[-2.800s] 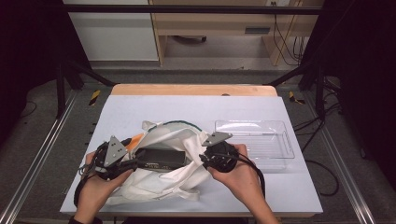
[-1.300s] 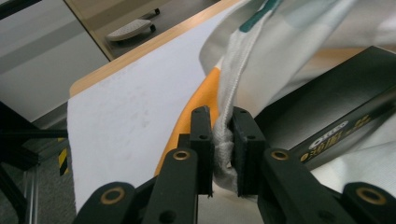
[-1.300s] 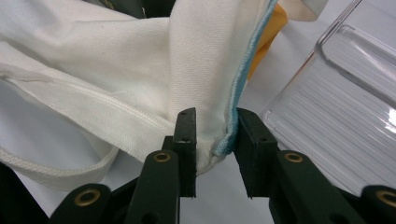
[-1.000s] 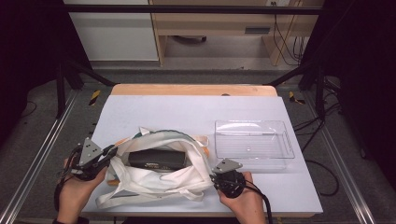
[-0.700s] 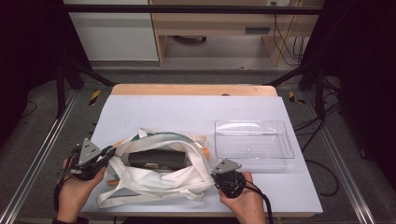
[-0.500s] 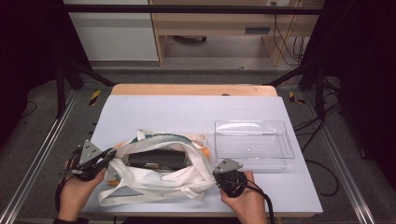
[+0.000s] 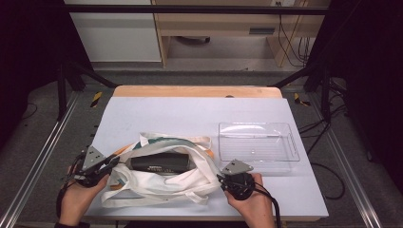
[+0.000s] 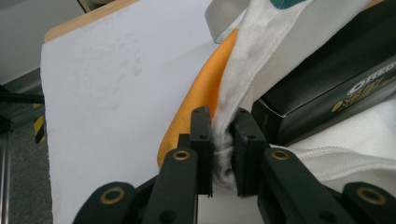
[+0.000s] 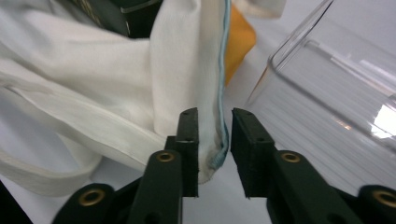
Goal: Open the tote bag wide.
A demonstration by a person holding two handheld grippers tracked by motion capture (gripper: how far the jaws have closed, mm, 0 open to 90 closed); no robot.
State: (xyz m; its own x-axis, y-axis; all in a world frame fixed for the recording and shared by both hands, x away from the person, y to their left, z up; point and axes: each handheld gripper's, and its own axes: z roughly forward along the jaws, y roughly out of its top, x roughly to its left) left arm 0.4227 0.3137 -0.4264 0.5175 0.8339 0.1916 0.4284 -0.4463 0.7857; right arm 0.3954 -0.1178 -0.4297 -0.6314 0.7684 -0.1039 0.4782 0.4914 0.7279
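The left gripper (image 8: 223, 140) pinches the white bag's (image 7: 161, 183) left edge (black box (image 7: 160, 162) inside), near the table's front; the right gripper (image 9: 214, 140) stands slightly parted around its right corner.

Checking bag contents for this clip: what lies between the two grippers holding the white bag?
In the high view, a black box lies in the white bag, between the left gripper and right gripper.

White tote bag (image 7: 166, 180), black box (image 7: 161, 162) inside
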